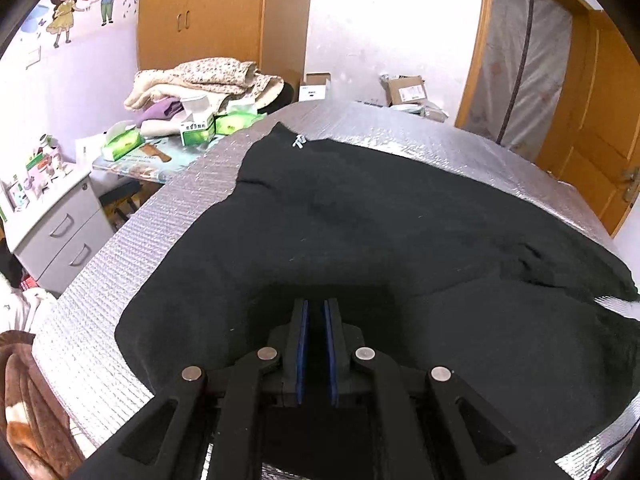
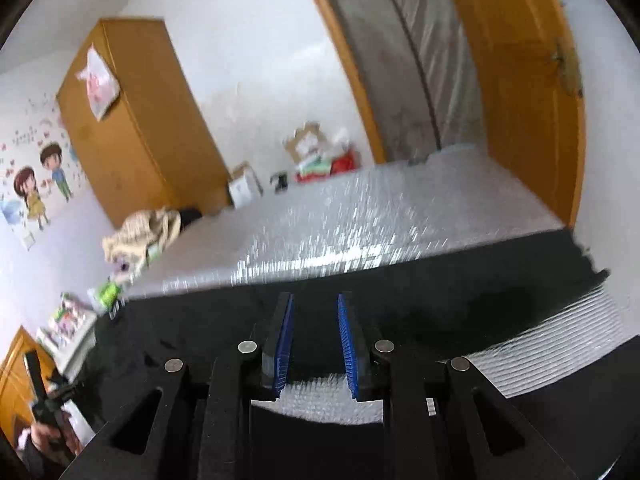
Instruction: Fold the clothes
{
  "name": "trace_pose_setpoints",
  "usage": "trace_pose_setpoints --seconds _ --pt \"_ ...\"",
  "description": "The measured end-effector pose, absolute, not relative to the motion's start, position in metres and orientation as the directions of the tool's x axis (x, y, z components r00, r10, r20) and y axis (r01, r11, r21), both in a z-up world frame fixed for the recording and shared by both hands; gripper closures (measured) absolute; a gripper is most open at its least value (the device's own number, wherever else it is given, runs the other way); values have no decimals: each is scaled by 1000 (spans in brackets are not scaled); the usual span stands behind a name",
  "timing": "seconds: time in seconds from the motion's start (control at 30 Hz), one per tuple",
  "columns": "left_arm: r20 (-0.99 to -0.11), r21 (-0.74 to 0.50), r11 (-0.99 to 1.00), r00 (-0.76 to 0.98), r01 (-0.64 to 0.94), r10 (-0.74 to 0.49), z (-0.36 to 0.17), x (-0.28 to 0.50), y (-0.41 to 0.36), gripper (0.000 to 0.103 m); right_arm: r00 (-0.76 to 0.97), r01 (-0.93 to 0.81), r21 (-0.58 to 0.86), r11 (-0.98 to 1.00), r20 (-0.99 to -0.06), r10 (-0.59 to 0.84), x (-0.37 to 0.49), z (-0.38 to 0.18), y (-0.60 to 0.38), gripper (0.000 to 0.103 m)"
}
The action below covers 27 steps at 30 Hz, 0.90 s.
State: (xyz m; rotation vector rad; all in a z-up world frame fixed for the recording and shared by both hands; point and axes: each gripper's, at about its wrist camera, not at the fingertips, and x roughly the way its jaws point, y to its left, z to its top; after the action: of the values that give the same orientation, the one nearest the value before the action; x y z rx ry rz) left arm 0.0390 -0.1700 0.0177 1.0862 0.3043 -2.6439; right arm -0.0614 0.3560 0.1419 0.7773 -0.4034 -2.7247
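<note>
A black garment (image 1: 360, 208) lies spread over a silver foil mat (image 1: 168, 208), with a small white tag (image 1: 298, 142) at its far end. My left gripper (image 1: 316, 302) is low over the near part. Its blue pads are almost together, and dark cloth rises around the tips, pinched between them. In the blurred right wrist view, a band of the same garment (image 2: 460, 280) stretches across the mat (image 2: 340, 220). My right gripper (image 2: 314, 298) has its pads wider apart, with black cloth filling the gap and mat showing underneath. A hand holding the other gripper (image 2: 40, 408) shows at the lower left.
A side table left of the mat holds green tissue packs (image 1: 120, 142) and a pile of folded blankets (image 1: 208, 80). A grey drawer unit (image 1: 56, 220) stands nearer. A wooden wardrobe (image 1: 200, 12), cardboard boxes (image 1: 404, 90) and an orange door (image 1: 592, 120) line the back. A brown blanket (image 1: 28, 400) lies near left.
</note>
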Motion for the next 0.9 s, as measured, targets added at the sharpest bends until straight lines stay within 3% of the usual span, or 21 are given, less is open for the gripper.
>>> trace_pose_setpoints --seconds 0.43,0.57,0.7,0.9 --pt "-641 -34 -970 -750 240 -163 29 40 -142 95 -936 90 240 -967 -311 -165 42 177 405 78" --pt "-623 -29 -980 -770 199 -138 26 46 -133 95 -911 81 221 -972 -379 -162 58 159 395 78" --pt "-660 -33 -984 -744 174 -110 15 47 -133 95 -866 98 210 -973 -463 -187 64 132 370 78" --pt "-676 -57 -974 -726 221 -125 0 67 -152 95 -773 188 215 -958 -570 -279 54 101 320 78"
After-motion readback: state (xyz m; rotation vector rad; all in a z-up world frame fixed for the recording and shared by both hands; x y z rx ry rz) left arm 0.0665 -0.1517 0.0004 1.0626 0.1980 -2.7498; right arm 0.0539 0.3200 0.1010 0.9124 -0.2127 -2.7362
